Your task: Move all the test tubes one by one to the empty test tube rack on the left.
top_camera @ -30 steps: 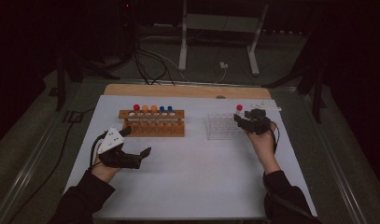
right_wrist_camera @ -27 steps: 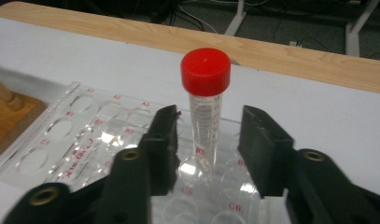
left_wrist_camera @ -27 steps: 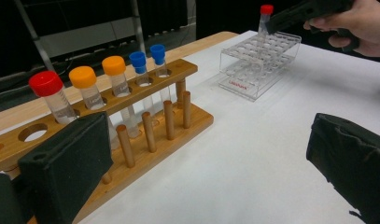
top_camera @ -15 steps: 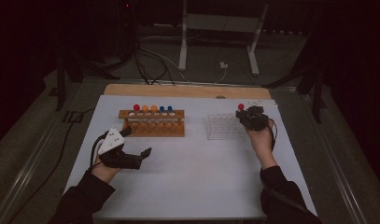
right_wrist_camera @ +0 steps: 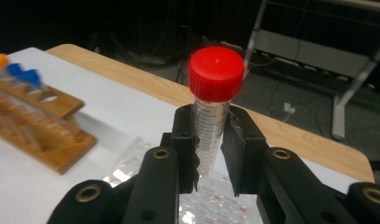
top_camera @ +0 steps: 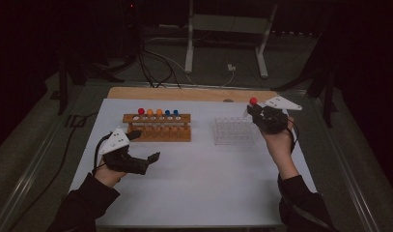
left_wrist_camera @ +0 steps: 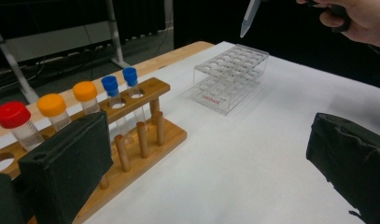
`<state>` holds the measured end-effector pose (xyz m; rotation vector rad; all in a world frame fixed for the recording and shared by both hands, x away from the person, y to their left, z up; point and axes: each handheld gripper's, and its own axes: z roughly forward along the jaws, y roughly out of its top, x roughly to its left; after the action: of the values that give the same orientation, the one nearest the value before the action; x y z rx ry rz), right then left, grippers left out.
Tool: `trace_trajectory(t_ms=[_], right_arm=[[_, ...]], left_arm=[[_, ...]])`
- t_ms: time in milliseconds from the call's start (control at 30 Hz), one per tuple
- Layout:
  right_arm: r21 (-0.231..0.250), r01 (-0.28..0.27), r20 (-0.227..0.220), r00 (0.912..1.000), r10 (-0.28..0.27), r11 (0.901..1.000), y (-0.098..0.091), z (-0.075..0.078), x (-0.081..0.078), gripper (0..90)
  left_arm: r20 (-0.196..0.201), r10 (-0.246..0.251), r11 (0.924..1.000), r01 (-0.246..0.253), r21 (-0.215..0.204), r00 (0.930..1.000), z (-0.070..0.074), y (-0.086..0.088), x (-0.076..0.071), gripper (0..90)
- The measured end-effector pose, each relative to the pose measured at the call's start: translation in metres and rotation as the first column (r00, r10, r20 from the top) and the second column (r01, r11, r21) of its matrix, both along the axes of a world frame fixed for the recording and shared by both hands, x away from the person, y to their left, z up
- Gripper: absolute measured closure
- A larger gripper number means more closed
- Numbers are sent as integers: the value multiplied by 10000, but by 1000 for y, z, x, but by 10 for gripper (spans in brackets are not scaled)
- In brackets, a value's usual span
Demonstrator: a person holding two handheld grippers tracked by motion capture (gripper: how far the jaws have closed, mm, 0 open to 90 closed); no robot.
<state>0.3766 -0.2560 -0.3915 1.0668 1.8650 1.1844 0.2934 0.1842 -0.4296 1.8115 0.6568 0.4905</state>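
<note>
Two black jaws of the right gripper [right_wrist_camera: 211, 154] pinch a red-capped tube [right_wrist_camera: 212, 116], cap sticking up above the jaw tips; they've just squeezed shut on it. From the left gripper view you get what that close-up hides: the tube's pointed tip [left_wrist_camera: 249, 21] hanging in the air above the clear plastic rack [left_wrist_camera: 230, 77]. Left gripper [left_wrist_camera: 206, 158] has its jaws spread wide with nothing between, wooden rack [left_wrist_camera: 145, 135] beside one jaw. Tube looks empty, I think.

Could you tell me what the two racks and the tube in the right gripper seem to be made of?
Brown rack: apparently wood, with visible grain and dowel posts. Clear rack: likely glossy acrylic, see-through. Tube: probably transparent plastic with printed graduations; its red cap looks like ribbed matte plastic.
</note>
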Motion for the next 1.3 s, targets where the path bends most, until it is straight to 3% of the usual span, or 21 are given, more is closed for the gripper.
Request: trace_trajectory(t_ms=[167,333,500,600,800,933,1000,1133,1300], right_arm=[[82,-802,-69,9968,802,9967,10,6,-13,755],[15,-1790,-206,9836,1790,9838,27,1,-29,754],[-180,-2804,-610,9584,2789,9597,49,-12,-46,754],[-116,-3400,-858,9373,3378,9404,62,-19,-56,754],[-44,-4457,-1263,8883,4416,8952,86,-35,-74,754],[-40,-4908,-1539,8612,4845,8712,100,-45,-81,754],[-89,-5111,-1666,8483,5027,8595,105,-48,-84,754],[-98,-5343,-1777,8328,5244,8452,112,-51,-88,754],[-104,-5470,-1785,8247,5367,8371,114,-51,-91,754]], left_arm=[[-56,-229,9997,229,-52,9997,3,-2,-2,11],[-52,-555,9983,554,-182,9984,11,-7,-2,10],[-92,-970,9949,967,-296,9952,21,-19,-3,11],[-123,-1371,9898,1364,-415,9905,26,-28,-3,11],[-124,-2262,9739,2259,-205,9740,31,-57,-3,11],[-144,-2845,9585,2841,-234,9586,30,-75,-2,42],[-129,-2933,9560,2932,-130,9559,29,-84,0,67],[-256,-3033,9525,3038,202,9526,23,-97,4,172],[-195,-3088,9494,3094,537,9509,15,-103,6,400]])
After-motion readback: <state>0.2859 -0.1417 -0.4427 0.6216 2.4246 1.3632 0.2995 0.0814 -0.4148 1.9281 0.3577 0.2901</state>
